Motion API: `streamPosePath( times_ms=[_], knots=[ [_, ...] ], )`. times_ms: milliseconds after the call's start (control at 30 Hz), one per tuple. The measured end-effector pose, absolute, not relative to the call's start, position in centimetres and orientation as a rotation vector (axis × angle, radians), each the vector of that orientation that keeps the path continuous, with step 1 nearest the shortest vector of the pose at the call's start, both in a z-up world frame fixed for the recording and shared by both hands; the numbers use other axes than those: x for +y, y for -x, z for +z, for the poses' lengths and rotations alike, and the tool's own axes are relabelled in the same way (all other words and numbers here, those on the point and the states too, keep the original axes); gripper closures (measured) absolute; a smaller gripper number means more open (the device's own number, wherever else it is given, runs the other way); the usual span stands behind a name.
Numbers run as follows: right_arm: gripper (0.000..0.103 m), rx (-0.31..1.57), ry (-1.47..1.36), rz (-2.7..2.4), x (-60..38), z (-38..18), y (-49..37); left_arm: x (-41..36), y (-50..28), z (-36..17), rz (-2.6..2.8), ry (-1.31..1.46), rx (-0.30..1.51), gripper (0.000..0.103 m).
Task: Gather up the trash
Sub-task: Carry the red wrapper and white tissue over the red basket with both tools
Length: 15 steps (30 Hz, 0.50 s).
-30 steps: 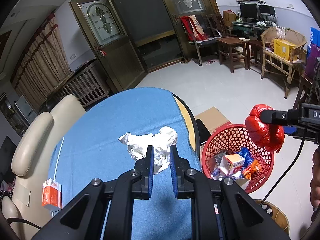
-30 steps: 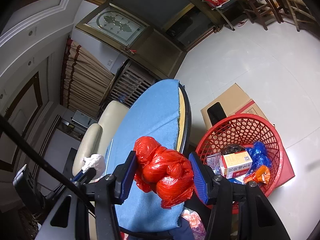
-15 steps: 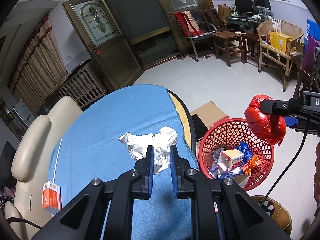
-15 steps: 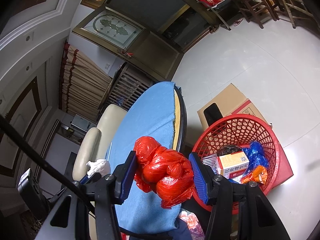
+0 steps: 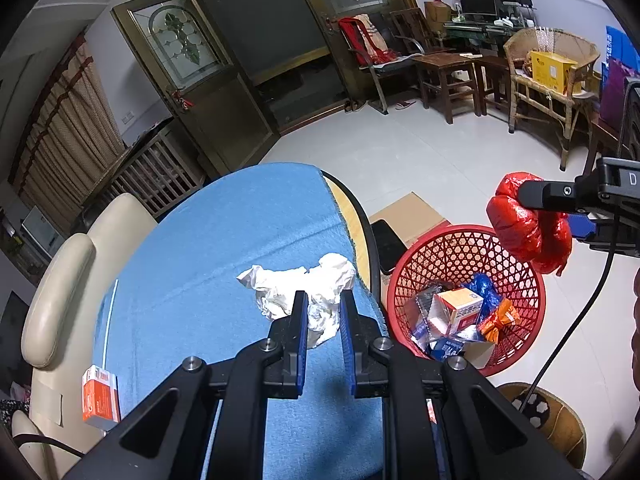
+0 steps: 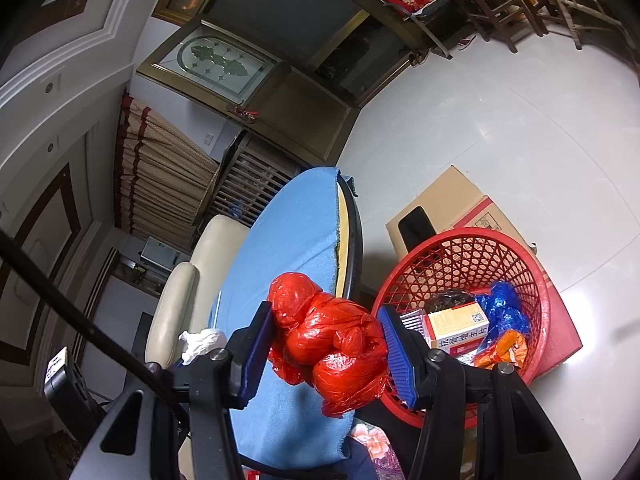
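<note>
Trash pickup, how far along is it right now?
Partly done. The red basket already holds boxes and wrappers. In hand: the right gripper grips a red plastic bag near the basket, not yet dropped, and the left gripper is closed on crumpled white paper on the blue table. Left: an orange box at the table edge.

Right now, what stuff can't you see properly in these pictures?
- Bottom of the red basket: both views, hidden under the box and wrappers.
- Print on the box: both views, too small to read.
- Near end of the white tissue: left view, behind the left gripper.
- Whether the red bag, held by the right gripper, holds anything: right view, its plastic hides the inside.
</note>
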State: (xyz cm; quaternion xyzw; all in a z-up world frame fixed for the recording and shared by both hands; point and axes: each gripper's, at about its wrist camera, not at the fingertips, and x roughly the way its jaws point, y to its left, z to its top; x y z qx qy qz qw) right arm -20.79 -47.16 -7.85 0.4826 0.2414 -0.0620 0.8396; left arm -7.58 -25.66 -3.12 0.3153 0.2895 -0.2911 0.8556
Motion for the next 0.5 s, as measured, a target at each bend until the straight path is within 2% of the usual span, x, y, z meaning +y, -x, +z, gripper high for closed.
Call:
streamPosePath(
  times_ms=[500],
  knots=[
    [0.047,0.505,-1.03,-0.143,-47.57,-8.31,21.09,-26.48,8.17,-3.79,-0.631,-0.681,0.615,0.086]
  ],
)
